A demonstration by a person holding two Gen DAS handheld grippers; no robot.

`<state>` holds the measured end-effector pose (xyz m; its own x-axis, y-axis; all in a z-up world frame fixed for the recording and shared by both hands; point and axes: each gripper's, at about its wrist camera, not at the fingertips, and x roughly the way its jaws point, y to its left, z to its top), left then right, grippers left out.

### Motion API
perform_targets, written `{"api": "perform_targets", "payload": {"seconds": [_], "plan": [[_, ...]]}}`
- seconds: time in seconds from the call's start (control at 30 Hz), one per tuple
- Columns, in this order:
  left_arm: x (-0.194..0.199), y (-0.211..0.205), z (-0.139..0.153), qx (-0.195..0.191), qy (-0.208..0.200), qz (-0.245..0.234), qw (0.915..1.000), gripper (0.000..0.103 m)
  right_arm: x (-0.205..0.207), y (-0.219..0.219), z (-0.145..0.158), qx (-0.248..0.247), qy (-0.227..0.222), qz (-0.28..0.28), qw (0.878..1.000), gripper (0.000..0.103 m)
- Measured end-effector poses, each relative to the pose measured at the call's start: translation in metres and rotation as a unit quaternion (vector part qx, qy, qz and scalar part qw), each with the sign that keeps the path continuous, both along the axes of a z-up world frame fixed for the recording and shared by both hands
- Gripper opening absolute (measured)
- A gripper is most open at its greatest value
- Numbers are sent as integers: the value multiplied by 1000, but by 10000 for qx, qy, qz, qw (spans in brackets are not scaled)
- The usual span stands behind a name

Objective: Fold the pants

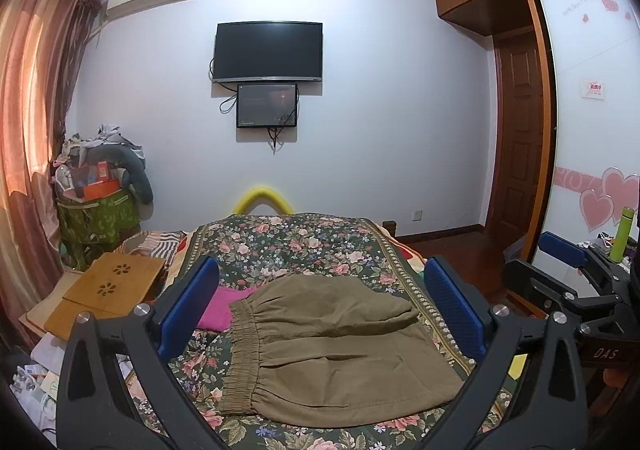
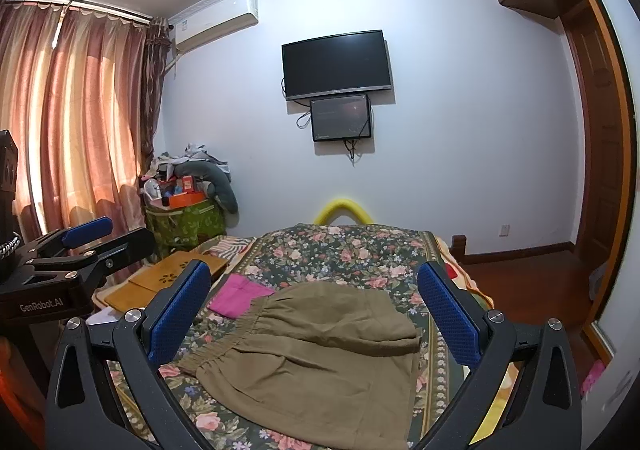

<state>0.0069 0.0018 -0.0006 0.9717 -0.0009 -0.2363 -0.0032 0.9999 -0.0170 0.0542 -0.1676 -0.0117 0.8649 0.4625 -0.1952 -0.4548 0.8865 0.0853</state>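
Hovering with left tongs point(image 1: 320, 314) and right tongs point(image 2: 316, 314) both spread wide and empty above the olive pants point(image 1: 340, 346), already folded compact on the floral bed point(image 1: 304, 238), likely awaiting only a final fold or smoothing.

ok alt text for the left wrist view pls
Olive pants, already folded, lie on a floral bedspread between the open left tongs, which touch nothing. A pink cloth sits beside the waistband; the right tongs show at the right edge.
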Motion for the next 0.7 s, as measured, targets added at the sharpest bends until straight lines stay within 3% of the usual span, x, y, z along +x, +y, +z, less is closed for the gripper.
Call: {"api": "perform_targets", "payload": {"seconds": [0.7], "plan": [[0,-2,-1,23,3,10,10000,103,2,-3,1,22,35,-21,10000,103]]}}
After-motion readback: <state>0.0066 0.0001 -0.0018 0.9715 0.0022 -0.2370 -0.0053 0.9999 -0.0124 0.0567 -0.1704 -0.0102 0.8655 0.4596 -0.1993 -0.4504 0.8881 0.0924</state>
